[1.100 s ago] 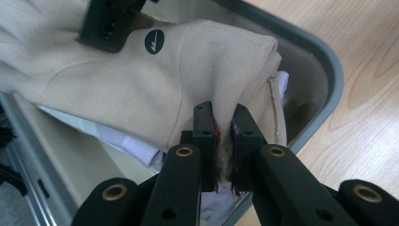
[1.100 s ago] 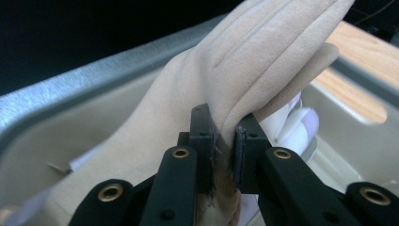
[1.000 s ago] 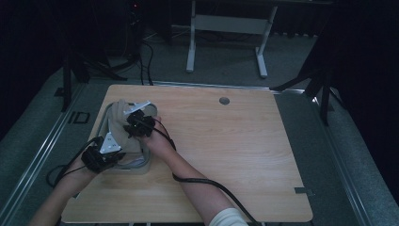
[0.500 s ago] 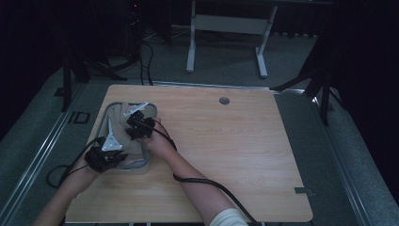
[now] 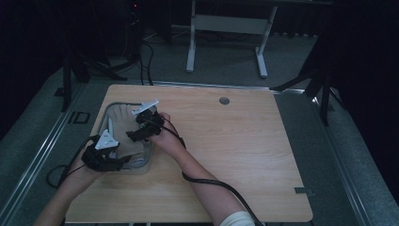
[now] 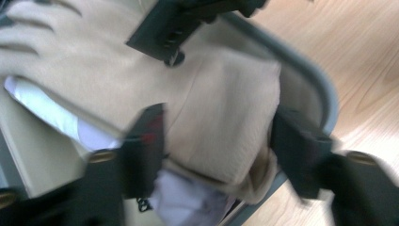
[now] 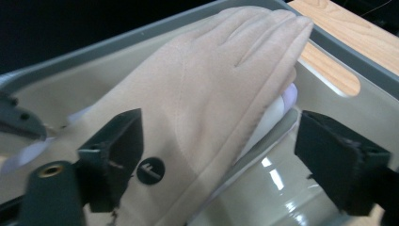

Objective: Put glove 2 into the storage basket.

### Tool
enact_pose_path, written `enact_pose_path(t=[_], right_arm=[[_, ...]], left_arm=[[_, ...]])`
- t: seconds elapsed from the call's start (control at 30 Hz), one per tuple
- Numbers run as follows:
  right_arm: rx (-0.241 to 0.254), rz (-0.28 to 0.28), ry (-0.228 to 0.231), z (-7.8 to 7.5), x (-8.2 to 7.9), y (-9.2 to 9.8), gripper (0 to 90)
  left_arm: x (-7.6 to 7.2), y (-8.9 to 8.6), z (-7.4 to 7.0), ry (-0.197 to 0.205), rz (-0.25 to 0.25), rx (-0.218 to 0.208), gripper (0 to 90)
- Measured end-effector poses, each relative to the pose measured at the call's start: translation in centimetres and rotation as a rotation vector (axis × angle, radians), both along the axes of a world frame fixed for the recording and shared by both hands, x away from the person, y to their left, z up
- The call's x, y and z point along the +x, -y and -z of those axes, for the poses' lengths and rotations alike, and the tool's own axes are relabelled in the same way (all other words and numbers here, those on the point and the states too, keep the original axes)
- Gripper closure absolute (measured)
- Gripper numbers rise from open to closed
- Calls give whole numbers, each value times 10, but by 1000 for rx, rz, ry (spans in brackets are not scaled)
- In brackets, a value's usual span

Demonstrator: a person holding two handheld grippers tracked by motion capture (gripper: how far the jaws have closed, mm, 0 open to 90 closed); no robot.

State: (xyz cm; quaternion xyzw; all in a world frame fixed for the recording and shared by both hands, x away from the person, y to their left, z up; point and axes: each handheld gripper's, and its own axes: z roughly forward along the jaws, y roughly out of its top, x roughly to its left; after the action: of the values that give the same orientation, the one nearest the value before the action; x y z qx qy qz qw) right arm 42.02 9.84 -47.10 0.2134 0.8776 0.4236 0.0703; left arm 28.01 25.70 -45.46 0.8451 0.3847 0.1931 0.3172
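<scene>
A beige glove (image 5: pixel 123 117) lies flat in a grey tray (image 5: pixel 104 116) at the table's left. In the right gripper view the glove (image 7: pixel 202 89) shows its fingers at the far end and a round black logo near the cuff. My right gripper (image 5: pixel 133 136) hovers over the glove's middle, open, with its jaws on either side of the palm (image 7: pixel 228 160). My left gripper (image 5: pixel 126 160) is at the tray's near end, open, and its jaws straddle the glove's cuff (image 6: pixel 221 141). White and lilac material (image 6: pixel 61 117) pokes out from under the glove.
The tray's grey rim (image 7: pixel 339 47) borders the wooden table (image 5: pixel 235 141). A round cable hole (image 5: pixel 224 100) sits near the far edge. Black cables trail from both grippers across the near left. A white desk frame (image 5: pixel 226 23) stands on the floor beyond.
My left gripper has edged forward over the tray's near end onto the cuff. My right gripper has dropped slightly lower over the glove.
</scene>
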Motion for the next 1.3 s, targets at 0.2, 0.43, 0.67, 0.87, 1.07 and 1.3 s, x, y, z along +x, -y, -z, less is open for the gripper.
enact_pose_path(t=[0.2,0.43,0.67,0.87,1.07,1.3], right_arm=[[31,2,14,-14,-5,23,139],[36,-14,58,-21,-16,50,140],[21,7,68,-19,-20,87,142],[7,21,77,-16,-22,111,142],[4,48,76,-8,-24,136,143],[4,65,70,1,-28,157,144]], left_arm=[[-4,9,-12,64,-27,-91,149],[-13,34,-16,135,7,-179,143],[-18,68,-14,157,63,-237,144],[-19,87,-7,143,106,-259,144],[-18,105,0,125,142,-268,144],[-17,120,14,103,178,-295,144]])
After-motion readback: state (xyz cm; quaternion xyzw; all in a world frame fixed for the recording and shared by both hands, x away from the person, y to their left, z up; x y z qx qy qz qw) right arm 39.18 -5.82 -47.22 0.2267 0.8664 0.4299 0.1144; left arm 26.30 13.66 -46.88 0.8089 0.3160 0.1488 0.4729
